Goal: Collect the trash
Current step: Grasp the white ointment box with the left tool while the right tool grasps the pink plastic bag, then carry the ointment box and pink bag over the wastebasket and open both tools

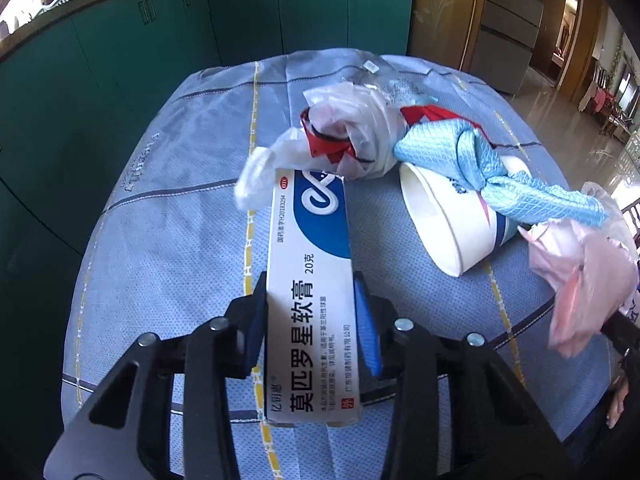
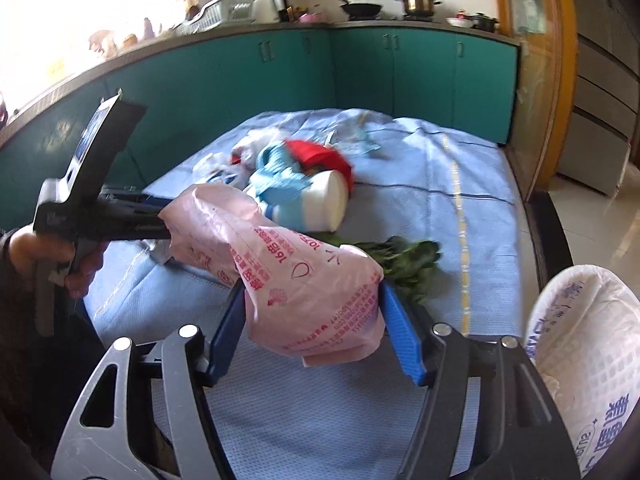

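Left gripper (image 1: 314, 312) pitched steeply down, jaws narrow, clamped on sides of white-and-blue ointment box (image 1: 310, 280), box lengthwise between them. Right gripper (image 2: 312, 316) tilted down, jaws half wide, pink plastic bag (image 2: 292, 276) pinched between them, lifted off blue-clothed bench (image 2: 460, 168). Hand (image 2: 44, 256) grips left tool's handle. Beyond box: crumpled white-red bag (image 1: 344, 136), knotted blue cloth (image 1: 472, 160) over tipped paper cup (image 1: 440, 216). Green leaves (image 2: 404, 264) lie beside cup. Teal cabinets (image 1: 160, 48) behind.
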Motion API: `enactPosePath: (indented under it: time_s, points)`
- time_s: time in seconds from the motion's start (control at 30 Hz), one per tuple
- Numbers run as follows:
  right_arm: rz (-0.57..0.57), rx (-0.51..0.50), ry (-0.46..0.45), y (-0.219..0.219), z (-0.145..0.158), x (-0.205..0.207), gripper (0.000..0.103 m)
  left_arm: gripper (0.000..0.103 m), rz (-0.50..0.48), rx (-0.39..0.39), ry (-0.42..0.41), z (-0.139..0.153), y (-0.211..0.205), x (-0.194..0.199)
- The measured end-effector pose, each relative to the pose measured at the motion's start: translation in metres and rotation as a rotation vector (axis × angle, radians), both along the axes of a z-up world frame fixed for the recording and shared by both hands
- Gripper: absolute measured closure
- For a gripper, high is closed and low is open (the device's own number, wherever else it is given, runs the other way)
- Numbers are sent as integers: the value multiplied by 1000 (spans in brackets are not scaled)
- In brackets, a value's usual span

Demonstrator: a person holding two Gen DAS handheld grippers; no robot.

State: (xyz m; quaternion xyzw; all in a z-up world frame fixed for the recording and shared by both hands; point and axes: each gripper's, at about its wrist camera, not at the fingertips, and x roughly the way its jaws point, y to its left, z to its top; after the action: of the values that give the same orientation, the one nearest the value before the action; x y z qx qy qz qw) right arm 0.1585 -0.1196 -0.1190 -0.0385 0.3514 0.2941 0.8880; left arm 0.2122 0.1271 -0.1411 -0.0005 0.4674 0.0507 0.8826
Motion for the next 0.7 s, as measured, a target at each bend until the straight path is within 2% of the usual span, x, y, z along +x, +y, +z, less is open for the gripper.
enactPosePath:
  time_s: [0.07,0.17,0.23,0.3,0.37,0.53,0.7]
  points:
    - [-16,-1,2,-5,1,0,38,62,5,-1,-12,2,1,0]
    - [25,-10,39,-5,-3,1,36,62,10,1,-4,0,1,1]
    - [76,-14,54,0,-5,-2,31,62,13,0,-1,0,2,1]
    - [127,-23,53,8,-6,-8,17,61,19,3,1,-1,2,0]
    - [146,-49,40,17,-6,-14,12,60,24,8,7,-2,3,1]
    - [151,-100,56,29,-17,-11,12,41,30,22,18,-4,4,3]
    - [161,-113,64,41,-25,-11,12,37,33,31,56,-12,4,6]
